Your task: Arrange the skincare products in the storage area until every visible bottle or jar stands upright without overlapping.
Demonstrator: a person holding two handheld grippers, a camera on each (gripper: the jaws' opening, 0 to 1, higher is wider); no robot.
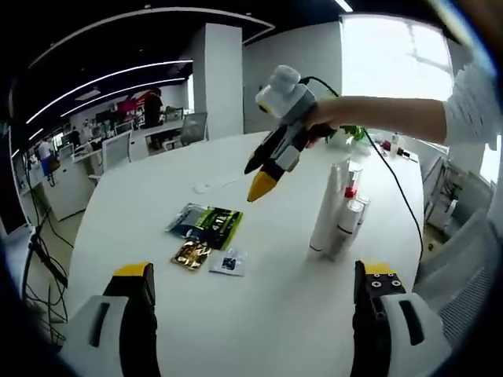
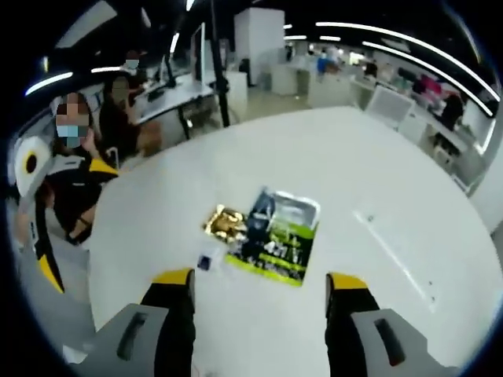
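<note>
In the left gripper view we see our left gripper [image 1: 255,294] at 6 o'clock, its 2 yellow-tipped jaws spread wide with nothing between them, above a smooth white round table [image 1: 275,330]. At about 2 o'clock from the centre stands a tight cluster of skincare bottles [image 1: 339,212]: slim white tubes and cylinders, upright, touching one another, one with a red band near its clear cap. Above the table at 12 o'clock a hand [image 1: 330,118] holds the right gripper [image 1: 262,186], pointing down and left; its yellow tips sit close together, yet we cannot tell whether it is clenched from there.

The right gripper view settles that: the right gripper's 2 jaws rise from 6 o'clock, released and wide apart, holding nothing.

Both views share the flat packets at the table's centre: a glossy green-and-black sachet [image 2: 275,232], a crinkled gold foil packet [image 2: 224,222] touching its edge, and a small clear packet [image 2: 208,260] just beside them. At 9 o'clock the right gripper view shows the left gripper's side, white with a yellow tip.
</note>
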